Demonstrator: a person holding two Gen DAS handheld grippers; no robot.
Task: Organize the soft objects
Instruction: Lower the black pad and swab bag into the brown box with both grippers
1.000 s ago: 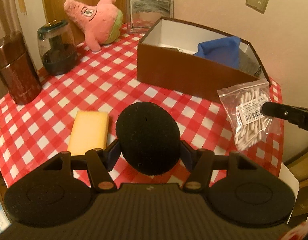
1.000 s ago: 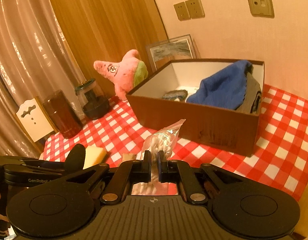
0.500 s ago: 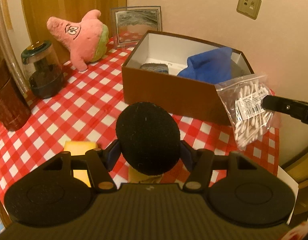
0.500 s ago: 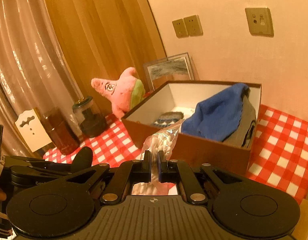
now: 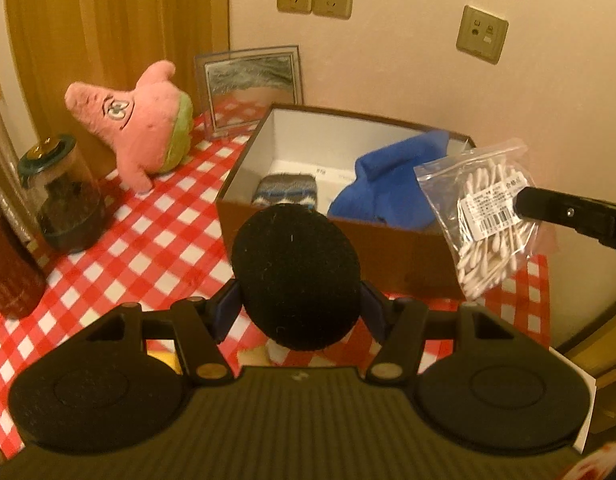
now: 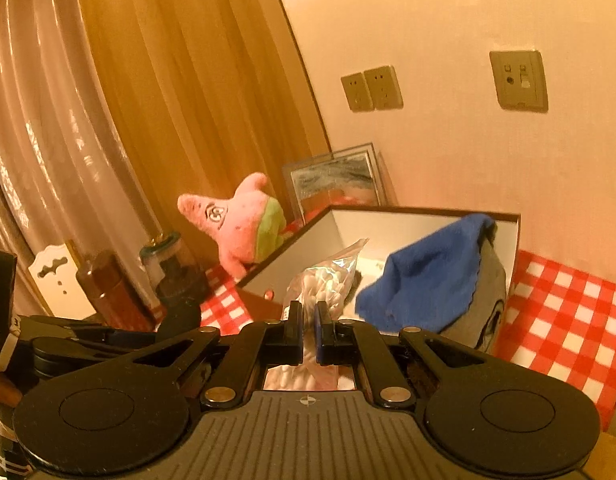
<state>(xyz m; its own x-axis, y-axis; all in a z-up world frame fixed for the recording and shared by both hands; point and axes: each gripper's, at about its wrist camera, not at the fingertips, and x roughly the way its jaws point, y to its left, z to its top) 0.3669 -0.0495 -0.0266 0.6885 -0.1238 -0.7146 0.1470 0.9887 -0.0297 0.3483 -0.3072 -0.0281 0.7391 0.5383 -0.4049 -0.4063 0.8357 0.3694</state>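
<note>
My left gripper [image 5: 296, 304] is shut on a round black foam ball [image 5: 295, 276] and holds it above the table, just in front of the brown box [image 5: 348, 248]. The box holds a blue cloth [image 5: 388, 188], a patterned knit piece [image 5: 286, 190] and grey fabric [image 6: 488, 292]. My right gripper [image 6: 307, 320] is shut on a clear bag of cotton swabs [image 6: 328, 280], held at the box's near right corner; the bag also shows in the left wrist view [image 5: 488, 220]. A pink starfish plush [image 5: 140, 124] stands on the table left of the box.
A glass jar with a dark lid [image 5: 64, 200] and a brown canister [image 5: 8, 272] stand at the table's left. A framed picture [image 5: 252, 84] leans on the wall behind the box. A yellow sponge [image 5: 164, 360] lies below my left gripper. The red checked tablecloth [image 5: 160, 240] ends at the right.
Both grippers have risen and moved toward the box with their loads. The box interior now shows more fully, and the sponge has slipped under my left gripper.
</note>
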